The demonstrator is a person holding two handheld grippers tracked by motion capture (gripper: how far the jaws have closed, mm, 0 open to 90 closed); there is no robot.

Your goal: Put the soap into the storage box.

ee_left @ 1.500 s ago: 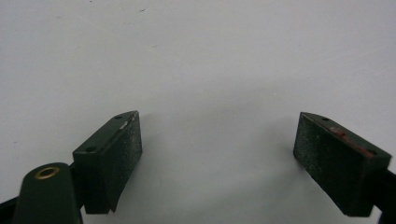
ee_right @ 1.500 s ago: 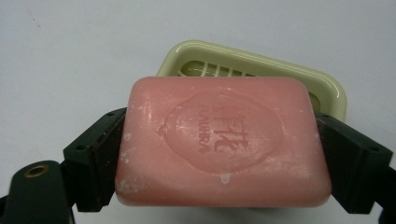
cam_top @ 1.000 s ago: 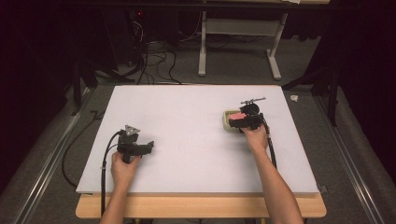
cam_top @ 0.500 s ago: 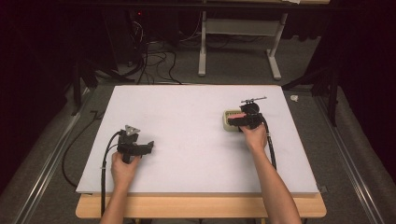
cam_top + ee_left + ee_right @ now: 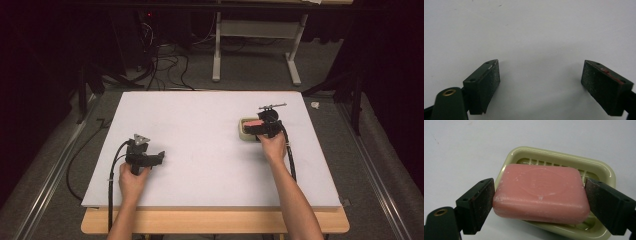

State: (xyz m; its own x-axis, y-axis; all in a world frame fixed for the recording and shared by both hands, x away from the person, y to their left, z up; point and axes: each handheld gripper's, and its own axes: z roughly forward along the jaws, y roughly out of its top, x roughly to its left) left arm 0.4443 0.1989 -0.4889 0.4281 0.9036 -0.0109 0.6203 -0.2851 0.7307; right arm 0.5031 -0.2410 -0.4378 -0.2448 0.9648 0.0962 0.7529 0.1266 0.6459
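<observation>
A pink bar of soap (image 5: 540,192) sits between the jaws of my right gripper (image 5: 539,205), which press on its two short ends. Right under it is a pale green soap dish (image 5: 599,167) with a slotted floor; whether the soap touches the dish I cannot tell. In the high view the right gripper (image 5: 255,126) holds the soap (image 5: 254,122) over the dish (image 5: 244,132) at the table's right middle. My left gripper (image 5: 161,157) rests near the front left, and its jaws (image 5: 540,82) stand wide open over bare white table.
The white table top (image 5: 200,130) has wide free room between the two hands. A cable (image 5: 290,160) trails from the right gripper toward the front edge. A stand's legs and floor cables lie beyond the far edge.
The right gripper with the soap has shifted only slightly at the dish. The left hand has not moved.
</observation>
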